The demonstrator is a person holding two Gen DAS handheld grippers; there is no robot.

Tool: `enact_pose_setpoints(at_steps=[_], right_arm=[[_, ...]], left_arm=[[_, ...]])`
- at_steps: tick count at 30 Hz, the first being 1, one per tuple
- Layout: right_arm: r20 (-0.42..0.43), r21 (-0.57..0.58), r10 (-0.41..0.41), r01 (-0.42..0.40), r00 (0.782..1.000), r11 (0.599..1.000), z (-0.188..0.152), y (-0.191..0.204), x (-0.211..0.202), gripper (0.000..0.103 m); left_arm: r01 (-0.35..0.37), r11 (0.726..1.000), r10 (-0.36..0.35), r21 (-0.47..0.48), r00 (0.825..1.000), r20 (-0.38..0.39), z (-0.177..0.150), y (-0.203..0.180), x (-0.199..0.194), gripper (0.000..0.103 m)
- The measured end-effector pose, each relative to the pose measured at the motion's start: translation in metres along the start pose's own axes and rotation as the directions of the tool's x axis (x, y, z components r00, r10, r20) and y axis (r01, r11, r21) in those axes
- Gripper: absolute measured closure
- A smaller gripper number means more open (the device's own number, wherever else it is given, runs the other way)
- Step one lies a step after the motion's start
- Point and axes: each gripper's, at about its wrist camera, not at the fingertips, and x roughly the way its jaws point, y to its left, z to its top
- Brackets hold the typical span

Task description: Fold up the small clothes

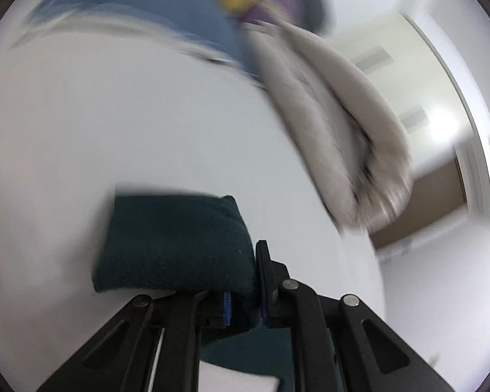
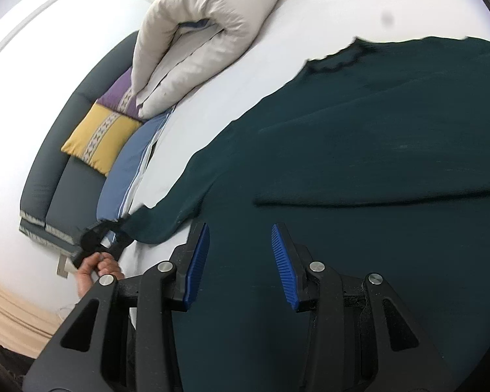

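Left wrist view is blurred, yet it shows the left tongs (image 1: 245, 297) pinched together on the cuff end of a dark green sweater (image 1: 176, 245), the knit bunched between the pads while the free end of the sleeve sticks out ahead over the white bed (image 1: 114, 130). Holding the sleeve by its tip probably lets the person swing it across the body for the next fold.

Right wrist view gives the wider picture: the sweater (image 2: 359, 163) lies spread flat on the bed (image 2: 261, 65), its scalloped neckline toward the far upper edge and its long axis running from there back toward the camera. One sleeve trails out to the left, where the left tongs (image 2: 114, 228) grip its end and a hand (image 2: 94, 271) holds the tool. A fold line already crosses the body at the right.

The right tongs (image 2: 240, 261) stand apart with nothing between the blue pads (image 2: 197, 261), hovering over the sweater's lower body, likely ready to pin it. A folded grey duvet (image 2: 196, 32) and cushions (image 2: 98, 137) sit well apart.
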Motion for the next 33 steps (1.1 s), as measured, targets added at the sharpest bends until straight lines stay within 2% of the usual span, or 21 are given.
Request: enact_pose_setpoints(at_steps=[2, 3, 5, 7, 8, 9, 11, 13, 14, 15, 16, 17, 18, 19, 20, 21, 24, 31, 33], right_arm=[[0.027, 0.025, -0.007, 0.006, 1.000, 1.000, 0.002, -0.016, -0.012, 0.064], [0.042, 0.041, -0.014, 0.012, 0.999, 0.999, 0.002, -0.024, -0.020, 0.064], [0.069, 0.074, -0.028, 0.022, 0.997, 0.997, 0.002, -0.039, -0.032, 0.064], [0.097, 0.121, -0.048, 0.036, 0.994, 0.992, 0.003, -0.062, -0.049, 0.064], [0.110, 0.138, -0.059, 0.043, 0.992, 0.989, 0.003, -0.071, -0.056, 0.064], [0.124, 0.155, -0.072, 0.052, 0.990, 0.987, 0.004, -0.080, -0.065, 0.064], [0.155, 0.181, -0.099, 0.070, 0.983, 0.981, 0.005, -0.099, -0.085, 0.064], [0.179, 0.205, -0.123, 0.085, 0.976, 0.975, 0.007, -0.115, -0.101, 0.064], [0.186, 0.213, -0.130, 0.089, 0.974, 0.973, 0.008, -0.121, -0.105, 0.064], [0.192, 0.225, -0.141, 0.097, 0.971, 0.970, 0.008, -0.129, -0.113, 0.064], [0.195, 0.231, -0.151, 0.105, 0.969, 0.967, 0.008, -0.135, -0.117, 0.064], [0.194, 0.237, -0.160, 0.112, 0.968, 0.965, 0.008, -0.142, -0.121, 0.064], [0.193, 0.240, -0.164, 0.116, 0.967, 0.964, 0.007, -0.145, -0.123, 0.064], [0.190, 0.244, -0.166, 0.118, 0.968, 0.963, 0.008, -0.149, -0.124, 0.064], [0.187, 0.245, -0.165, 0.117, 0.968, 0.962, 0.010, -0.152, -0.124, 0.064], [0.184, 0.243, -0.163, 0.116, 0.969, 0.963, 0.013, -0.154, -0.122, 0.064], [0.168, 0.229, -0.150, 0.109, 0.974, 0.967, 0.019, -0.150, -0.112, 0.064], [0.071, 0.159, -0.096, 0.084, 0.993, 0.984, 0.060, -0.107, -0.044, 0.063], [0.048, 0.155, -0.114, 0.105, 0.992, 0.982, 0.076, -0.098, -0.020, 0.063]], left_arm=[[0.021, 0.988, -0.018, 0.153, 1.000, -0.019, -0.015, -0.048, 0.004, 0.091], [0.032, 0.970, -0.024, 0.242, 0.999, -0.033, -0.029, -0.077, 0.008, 0.091], [0.062, 0.913, -0.035, 0.404, 0.997, -0.076, -0.064, -0.131, 0.020, 0.091], [0.090, 0.854, -0.036, 0.513, 0.993, -0.115, -0.100, -0.168, 0.030, 0.091], [0.104, 0.809, -0.030, 0.578, 0.990, -0.136, -0.124, -0.188, 0.036, 0.091], [0.122, 0.746, -0.021, 0.655, 0.987, -0.160, -0.156, -0.211, 0.044, 0.091], [0.146, 0.656, -0.003, 0.740, 0.982, -0.191, -0.199, -0.234, 0.056, 0.091], [0.166, 0.526, 0.046, 0.834, 0.974, -0.223, -0.256, -0.253, 0.072, 0.091], [0.161, 0.486, 0.063, 0.859, 0.974, -0.218, -0.272, -0.255, 0.075, 0.090], [0.154, 0.437, 0.087, 0.886, 0.973, -0.212, -0.292, -0.257, 0.080, 0.085], [0.159, 0.418, 0.105, 0.895, 0.969, -0.221, -0.305, -0.256, 0.083, 0.081], [0.161, 0.413, 0.127, 0.897, 0.964, -0.232, -0.313, -0.254, 0.086, 0.072], [0.161, 0.424, 0.149, 0.891, 0.958, -0.244, -0.316, -0.249, 0.089, 0.058], [0.166, 0.447, 0.153, 0.879, 0.954, -0.257, -0.315, -0.243, 0.089, 0.050], [0.169, 0.472, 0.147, 0.865, 0.952, -0.267, -0.311, -0.237, 0.088, 0.036], [0.164, 0.487, 0.143, 0.858, 0.954, -0.263, -0.307, -0.231, 0.085, 0.030], [0.158, 0.535, 0.139, 0.830, 0.952, -0.271, -0.292, -0.218, 0.078, 0.026], [0.201, 0.622, 0.074, 0.756, 0.947, -0.313, -0.262, -0.196, 0.053, 0.025], [0.215, 0.665, 0.038, 0.715, 0.947, -0.319, -0.245, -0.186, 0.042, 0.025]])
